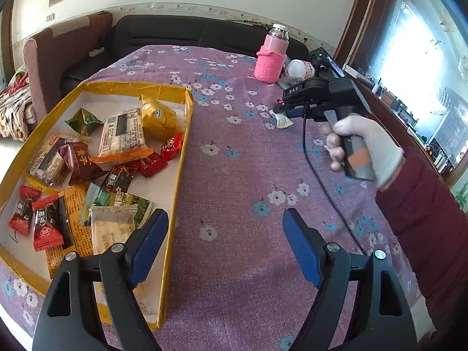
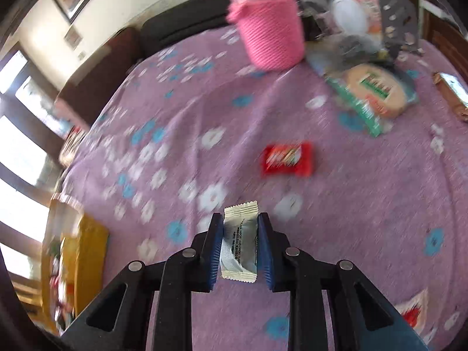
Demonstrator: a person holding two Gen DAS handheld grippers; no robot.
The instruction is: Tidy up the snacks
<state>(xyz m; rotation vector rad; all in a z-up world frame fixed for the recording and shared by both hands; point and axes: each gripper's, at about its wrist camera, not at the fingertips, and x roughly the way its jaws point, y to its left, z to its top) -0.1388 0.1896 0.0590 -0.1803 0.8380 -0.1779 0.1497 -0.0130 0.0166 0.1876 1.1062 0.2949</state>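
A yellow-rimmed cardboard box (image 1: 181,152) on the purple flowered cloth holds several wrapped snacks. My left gripper (image 1: 225,219) stands open and holds nothing, its left finger over the box's near right corner. To the right, a gloved hand holds my right gripper (image 1: 280,111) above the cloth, shut on a small white packet (image 1: 283,121). In the right wrist view the white packet (image 2: 239,242) sits pinched between the blue pads (image 2: 215,245) of the right gripper (image 2: 239,219). Beyond it a red packet (image 2: 288,158) and a green-and-orange round packet (image 2: 377,90) lie on the cloth. The box (image 2: 87,242) shows blurred at the left.
A pink bottle in a knitted sleeve (image 1: 270,58) stands at the table's far side beside a white jar (image 1: 298,68) and clutter. A phone (image 2: 453,87) lies at the right edge. Another wrapper (image 2: 412,313) lies near right. A dark sofa (image 1: 175,32) sits behind the table.
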